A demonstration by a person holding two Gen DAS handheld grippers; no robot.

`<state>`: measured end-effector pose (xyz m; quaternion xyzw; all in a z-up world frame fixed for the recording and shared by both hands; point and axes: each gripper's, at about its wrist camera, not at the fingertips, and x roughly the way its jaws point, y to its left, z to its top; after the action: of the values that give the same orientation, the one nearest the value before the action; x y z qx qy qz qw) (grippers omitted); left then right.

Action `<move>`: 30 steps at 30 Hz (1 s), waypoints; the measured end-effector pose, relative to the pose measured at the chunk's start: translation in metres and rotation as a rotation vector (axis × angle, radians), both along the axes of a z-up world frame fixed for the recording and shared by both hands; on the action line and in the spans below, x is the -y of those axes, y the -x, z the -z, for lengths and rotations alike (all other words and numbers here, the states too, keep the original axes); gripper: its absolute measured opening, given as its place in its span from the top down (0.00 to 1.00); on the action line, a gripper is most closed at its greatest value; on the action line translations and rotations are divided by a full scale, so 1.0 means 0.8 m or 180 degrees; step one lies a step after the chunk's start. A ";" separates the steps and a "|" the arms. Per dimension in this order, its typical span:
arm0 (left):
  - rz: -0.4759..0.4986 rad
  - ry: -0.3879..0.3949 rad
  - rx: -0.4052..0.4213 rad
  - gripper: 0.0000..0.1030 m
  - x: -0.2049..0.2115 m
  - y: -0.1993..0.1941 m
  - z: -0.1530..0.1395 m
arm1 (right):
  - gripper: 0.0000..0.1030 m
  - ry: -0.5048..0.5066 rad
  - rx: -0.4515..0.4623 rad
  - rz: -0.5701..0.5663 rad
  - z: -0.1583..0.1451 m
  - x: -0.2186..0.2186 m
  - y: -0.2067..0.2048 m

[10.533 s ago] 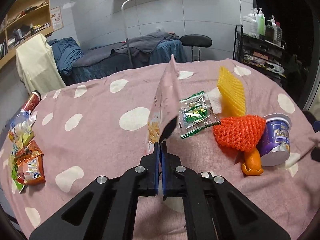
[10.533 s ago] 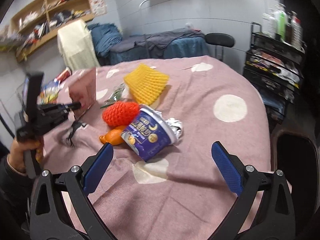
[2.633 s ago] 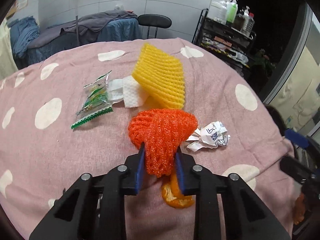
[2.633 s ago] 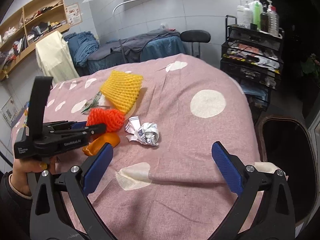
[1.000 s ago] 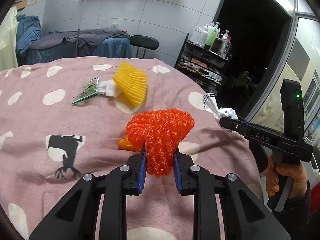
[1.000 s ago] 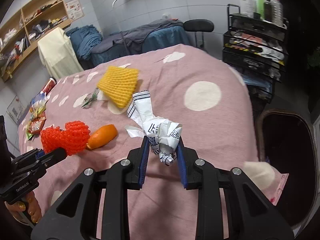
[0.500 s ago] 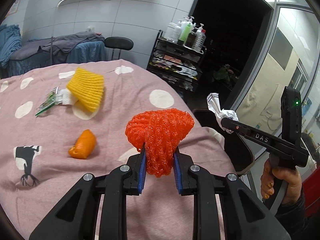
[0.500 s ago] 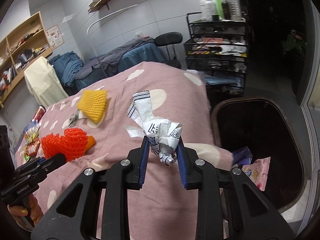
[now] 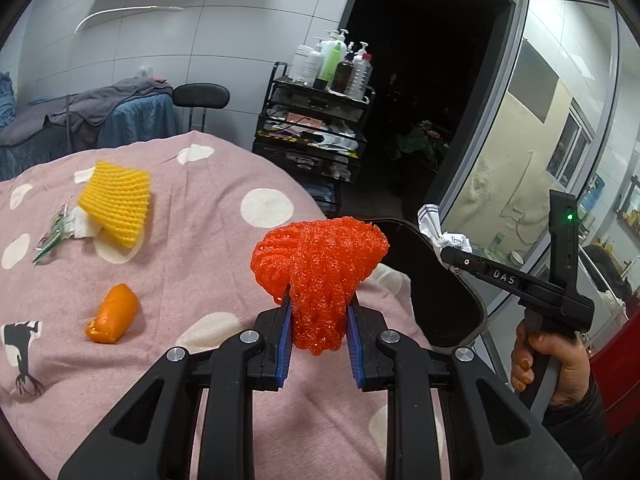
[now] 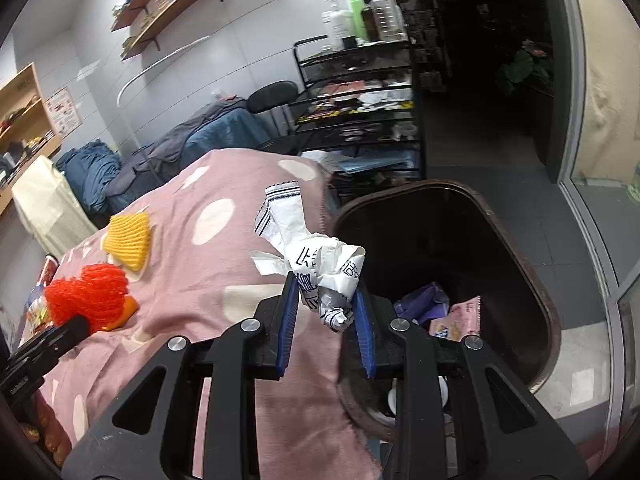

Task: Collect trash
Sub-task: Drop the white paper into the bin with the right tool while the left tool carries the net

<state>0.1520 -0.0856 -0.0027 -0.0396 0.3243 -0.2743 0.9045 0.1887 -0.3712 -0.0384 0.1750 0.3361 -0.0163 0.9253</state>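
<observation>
My left gripper (image 9: 318, 306) is shut on a bunched orange foam net (image 9: 320, 268), held above the pink spotted tablecloth (image 9: 192, 248) near its right edge. My right gripper (image 10: 325, 298) is shut on a crumpled white printed wrapper (image 10: 316, 256), held over the table's edge beside the dark trash bin (image 10: 516, 240). The bin holds a purple item (image 10: 424, 300) and a pink packet (image 10: 460, 316). In the left wrist view the right gripper (image 9: 436, 242) shows with the wrapper (image 9: 444, 236) over the bin (image 9: 444, 300). In the right wrist view the orange net (image 10: 86, 294) sits at lower left.
On the cloth lie a yellow foam net (image 9: 116, 200), a white tissue (image 9: 82, 226), a green wrapper (image 9: 50, 240) and an orange peel (image 9: 114, 316). A black shelf cart with bottles (image 9: 316, 136) and a stool (image 9: 200, 96) stand behind the table. A glass door (image 9: 532, 160) is on the right.
Both grippers have swung to the right, away from the table's middle toward the bin, each keeping its hold. The bin's inside has come into the right wrist view.
</observation>
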 end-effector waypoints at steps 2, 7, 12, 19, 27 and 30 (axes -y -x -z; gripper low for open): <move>0.0032 -0.0009 0.0014 0.77 0.007 -0.001 -0.001 | 0.73 -0.0004 -0.0032 0.0098 0.005 0.012 0.000; 0.0119 -0.0007 0.0003 0.77 0.021 -0.007 -0.001 | 0.73 0.0014 -0.0157 0.0360 0.026 0.039 -0.003; 0.0198 -0.0032 -0.0010 0.77 0.034 -0.008 0.000 | 0.73 -0.0038 -0.0400 0.0528 0.056 0.061 -0.014; 0.0254 -0.0051 -0.0040 0.77 0.044 -0.011 0.002 | 0.67 -0.0080 -0.0596 0.0688 0.090 0.077 -0.021; 0.0345 -0.0088 -0.0047 0.77 0.056 -0.020 0.003 | 0.23 -0.0098 -0.0477 0.0756 0.088 0.077 -0.006; 0.0388 -0.0103 -0.0028 0.77 0.062 -0.021 0.002 | 0.20 -0.0127 -0.0384 0.0756 0.080 0.076 -0.001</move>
<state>0.1692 -0.1350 -0.0042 -0.0064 0.3344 -0.3234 0.8852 0.1893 -0.4317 -0.1025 0.2306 0.3683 -0.1295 0.8913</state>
